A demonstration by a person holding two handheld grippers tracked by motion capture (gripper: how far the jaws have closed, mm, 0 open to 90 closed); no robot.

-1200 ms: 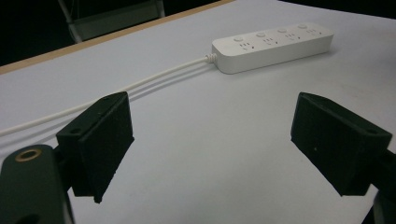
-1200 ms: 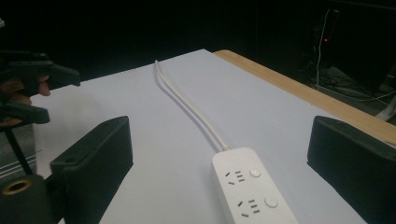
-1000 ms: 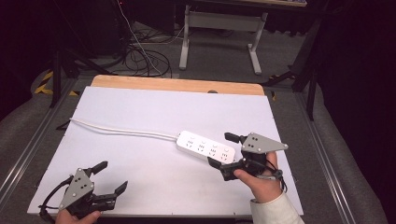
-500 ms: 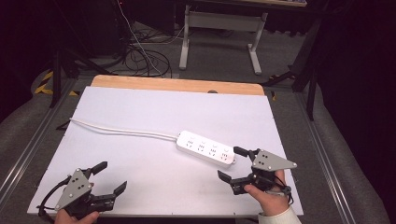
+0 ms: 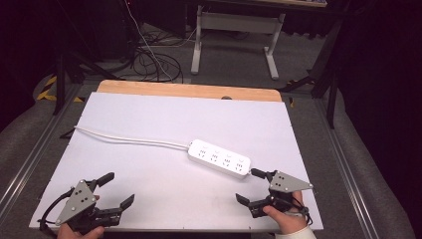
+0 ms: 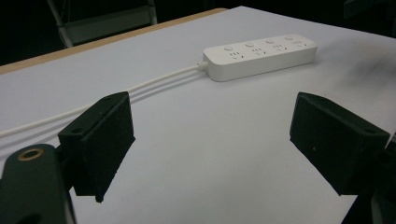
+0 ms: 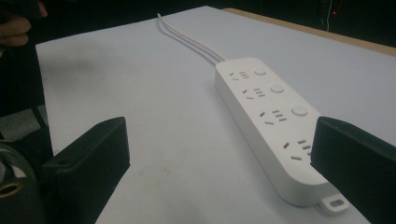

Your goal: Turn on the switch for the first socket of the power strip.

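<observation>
High view shows one white power strip lying on the counter, right of centre toward the near right corner, its single cord trailing to the left edge. The right claw sits just beside the strip's near end, jaws wide apart and holding nothing; the left claw rests at the near left corner, also spread wide and empty — well apart from the strip.

To grip well, I judge the right claw should ease forward until its jaws straddle the strip's end across the narrow width, staying level with the counter, then close squarely on the side walls — not the buttons. Count: one strip, four sockets with four buttons, two claws.
</observation>
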